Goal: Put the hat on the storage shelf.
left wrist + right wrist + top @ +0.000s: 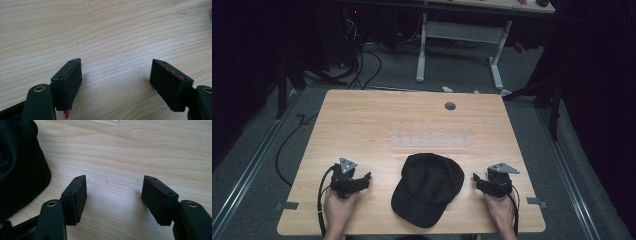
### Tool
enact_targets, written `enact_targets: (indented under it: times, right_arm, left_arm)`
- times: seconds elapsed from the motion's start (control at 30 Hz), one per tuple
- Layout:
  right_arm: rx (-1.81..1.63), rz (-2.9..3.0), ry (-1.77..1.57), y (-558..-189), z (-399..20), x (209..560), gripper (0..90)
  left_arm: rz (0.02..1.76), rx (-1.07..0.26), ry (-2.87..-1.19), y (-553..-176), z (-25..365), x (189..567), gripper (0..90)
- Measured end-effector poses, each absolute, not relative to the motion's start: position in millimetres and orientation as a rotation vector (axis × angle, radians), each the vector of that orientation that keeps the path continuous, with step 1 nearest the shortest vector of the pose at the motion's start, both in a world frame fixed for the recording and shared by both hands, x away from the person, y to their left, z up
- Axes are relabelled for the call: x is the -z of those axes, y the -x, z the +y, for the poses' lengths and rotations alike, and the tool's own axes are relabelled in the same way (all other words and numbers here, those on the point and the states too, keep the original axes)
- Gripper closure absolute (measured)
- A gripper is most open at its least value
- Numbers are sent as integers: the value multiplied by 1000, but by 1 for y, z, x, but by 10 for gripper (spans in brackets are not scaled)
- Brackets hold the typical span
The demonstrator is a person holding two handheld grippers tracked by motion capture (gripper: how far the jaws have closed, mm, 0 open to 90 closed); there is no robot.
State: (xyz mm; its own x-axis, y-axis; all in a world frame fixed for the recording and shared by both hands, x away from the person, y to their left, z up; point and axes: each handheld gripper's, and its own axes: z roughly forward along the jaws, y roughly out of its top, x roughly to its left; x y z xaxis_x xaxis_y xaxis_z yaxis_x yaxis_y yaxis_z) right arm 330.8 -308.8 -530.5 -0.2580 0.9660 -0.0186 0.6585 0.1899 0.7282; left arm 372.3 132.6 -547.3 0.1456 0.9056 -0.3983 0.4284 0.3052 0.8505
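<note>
The big wood table (362, 120) is the largest thing here, w/ a small round hole (450, 106) near its far edge and a see-through plastic strip (431, 135) lying flat in the middle. Next biggest is the black cap (428, 186) — it sits on the near half of the table, between the two hands, brim pointing to the near edge, top side up. Nothing has been done to it as far as I can tell; it looks untouched, so the whole job is left. The left gripper (366, 177) rests on the wood a bit away from the cap, jaws wide apart w/ nothing but bare table between them. The right gripper (476, 178) sits just beside the cap's other side, near but not touching, jaws wide too and holding nothing — in the right gripper view the cap's dark cloth (20, 160) fills the left edge, off to the side of the jaws. My guess: this is the start, both hands waiting, and the grab of the cap comes first.
</note>
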Motion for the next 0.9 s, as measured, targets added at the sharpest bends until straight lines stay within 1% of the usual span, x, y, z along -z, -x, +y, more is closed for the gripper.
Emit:
enact_targets:
  times: [0.1,0.2,0.33,0.6,0.9]
  right_arm:
    - [-840,1988,-1517,-330,-308,530,377]
    - [-845,1986,-1513,-330,-309,530,420]
    - [-866,1978,-1532,-328,-311,530,449]
    - [-976,1940,-1527,-319,-318,517,474]
    - [-1078,1936,-1493,-305,-315,499,492]
  left_arm:
    - [1466,-542,-1300,-372,133,547,258]
    - [1466,-542,-1301,-372,133,547,258]
    - [1466,-542,-1301,-372,133,547,258]
    - [1466,-542,-1300,-372,133,547,258]
    - [1467,-543,-1299,-372,133,547,260]
